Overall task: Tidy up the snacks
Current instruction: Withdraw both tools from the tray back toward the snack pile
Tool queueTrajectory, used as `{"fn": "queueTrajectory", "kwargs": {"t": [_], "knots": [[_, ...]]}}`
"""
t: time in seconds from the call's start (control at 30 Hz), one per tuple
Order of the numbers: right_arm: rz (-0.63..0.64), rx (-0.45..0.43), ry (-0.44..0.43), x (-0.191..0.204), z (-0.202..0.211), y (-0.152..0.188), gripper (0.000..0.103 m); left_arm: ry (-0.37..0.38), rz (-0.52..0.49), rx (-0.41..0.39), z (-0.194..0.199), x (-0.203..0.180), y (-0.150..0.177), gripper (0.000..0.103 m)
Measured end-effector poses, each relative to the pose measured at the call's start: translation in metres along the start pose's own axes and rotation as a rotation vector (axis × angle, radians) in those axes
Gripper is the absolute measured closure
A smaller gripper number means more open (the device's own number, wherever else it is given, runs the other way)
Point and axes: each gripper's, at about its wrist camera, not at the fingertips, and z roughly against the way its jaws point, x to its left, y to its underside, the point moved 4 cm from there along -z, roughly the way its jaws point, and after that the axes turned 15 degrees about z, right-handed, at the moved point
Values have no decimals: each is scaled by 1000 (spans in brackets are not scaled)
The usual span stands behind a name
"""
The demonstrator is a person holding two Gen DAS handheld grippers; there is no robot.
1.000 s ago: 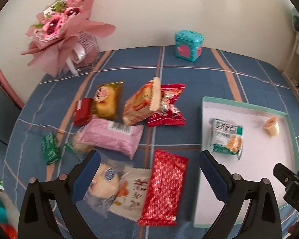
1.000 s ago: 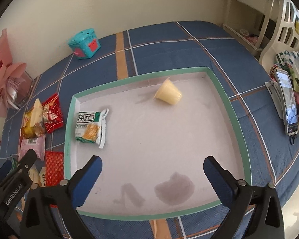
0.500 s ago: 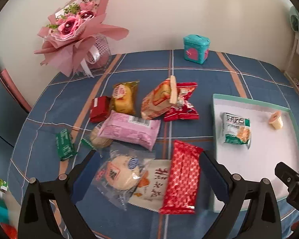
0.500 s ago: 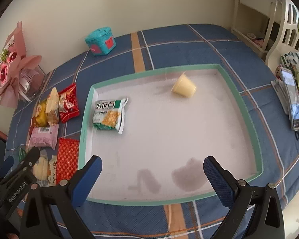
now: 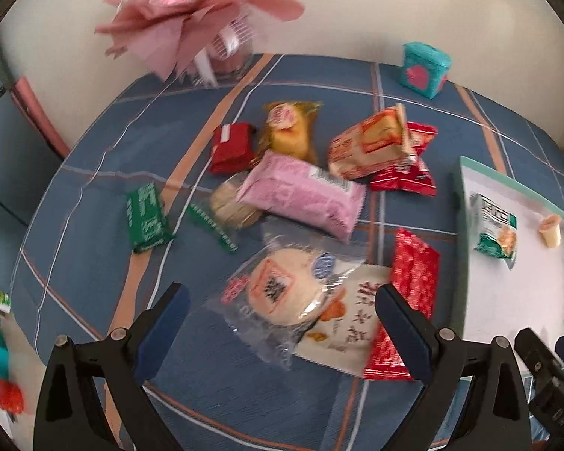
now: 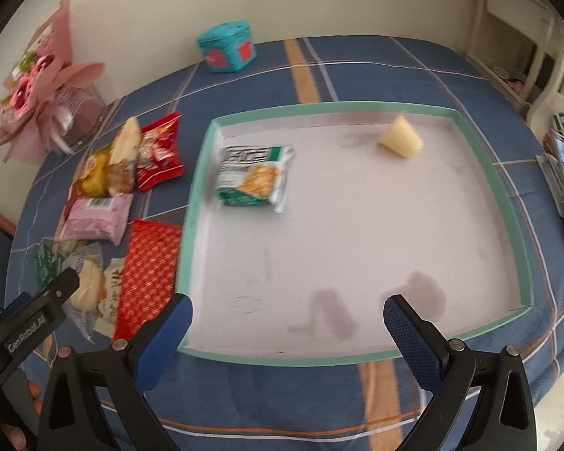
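On the blue plaid cloth (image 5: 94, 225), snack packets (image 5: 304, 195) lie crinkled, overlapping.

The left gripper (image 5: 282, 319) is wide open over a clear bag with a round cake (image 5: 282, 293). Next to it lie a white packet (image 5: 351, 329) and a red packet (image 5: 409, 289). A pink packet (image 5: 304, 191) sits further back. The tray (image 5: 466, 195) holds a green cracker pack (image 5: 496, 229) and a small jelly cup (image 5: 550, 229).

Green-rimmed white tray (image 6: 507, 203) holds a green cracker packet (image 6: 253, 178) far-left and a tipped yellow jelly cup (image 6: 400, 139). Remaining snack packets (image 5: 300, 195) lie clustered left of it.
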Motion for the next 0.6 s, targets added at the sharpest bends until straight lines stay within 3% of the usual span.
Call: {"fn": "queueTrajectory", "kwargs": {"t": [0.3,0.6], "knots": [[112,13,-49,55,-8,-6,0,-24,121,51,-12,41,-7,4],[105,-26,-135,85,-6,-16,0,-8,164,34,-12,62,-22,3]]}}
